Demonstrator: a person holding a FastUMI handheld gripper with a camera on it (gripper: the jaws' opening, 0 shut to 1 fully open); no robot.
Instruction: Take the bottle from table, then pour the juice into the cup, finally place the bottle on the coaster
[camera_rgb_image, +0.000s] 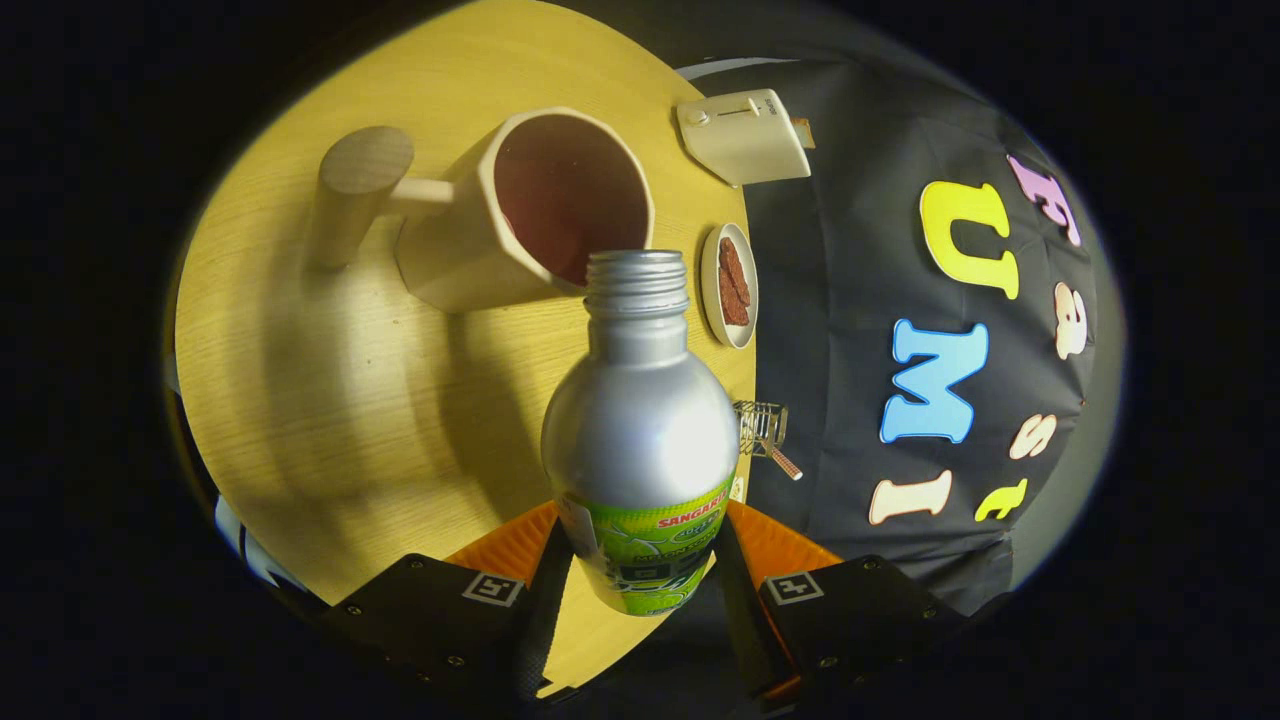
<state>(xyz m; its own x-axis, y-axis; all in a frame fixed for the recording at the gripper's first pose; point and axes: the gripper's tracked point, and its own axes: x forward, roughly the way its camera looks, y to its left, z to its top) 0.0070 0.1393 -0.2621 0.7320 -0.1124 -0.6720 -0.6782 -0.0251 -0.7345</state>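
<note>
A silver bottle (640, 430) with a green label sits between my fingers, and my gripper (640, 560) is shut on it at the label. The view is rolled on its side, so the bottle is tipped over. Its open threaded neck points at the rim of a cream cup (530, 205) with a dark red inside. The cup has a thick round wooden handle (355, 190) and stands on the wooden table (330, 400). The bottle's mouth is just at the cup's rim. I see no juice stream.
Beyond the cup stands a cream toaster (745, 135) at the table's far edge. A small plate with brown slices (730, 285) lies next to the bottle's neck. A small wire rack (765, 430) stands by the table's edge beside the bottle.
</note>
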